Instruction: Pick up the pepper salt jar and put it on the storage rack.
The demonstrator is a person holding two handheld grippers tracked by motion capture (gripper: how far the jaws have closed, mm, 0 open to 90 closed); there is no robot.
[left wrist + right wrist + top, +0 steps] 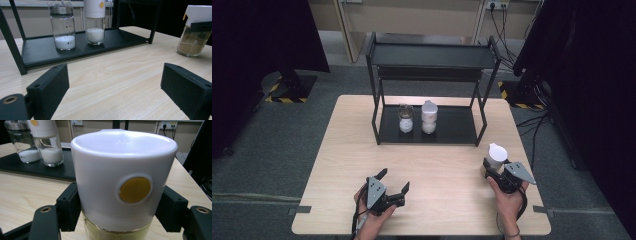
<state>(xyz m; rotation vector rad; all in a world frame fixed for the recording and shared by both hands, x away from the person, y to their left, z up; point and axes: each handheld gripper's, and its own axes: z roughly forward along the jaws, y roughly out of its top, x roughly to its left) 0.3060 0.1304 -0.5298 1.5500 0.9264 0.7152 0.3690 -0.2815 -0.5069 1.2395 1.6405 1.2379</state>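
White plastic caps the spice jar (495, 156) that our right gripper (495, 167) clamps at the right side of the table (337, 165); the right gripper view shows both black jaws pressed against the cap's sides, just below the rim, with a round yellow button (135, 189) facing the camera. Under the cap the glass holds a brownish powder (easiest to make out from the left gripper view, where the jar (195, 31) stands on the wood with a jaw across its neck). The jar sits upright on the tabletop, well apart from the black shelf rack (432, 131).

Our left gripper (394, 182) rests near the front edge of the table, its jaws spread wide with nothing but bare wood between them.

On the rack's lower shelf stand two more containers, just beside each other: a metal-lidded glass jar (405, 118) with white powder at the bottom, and a white-capped jar (429, 117) of white grains.
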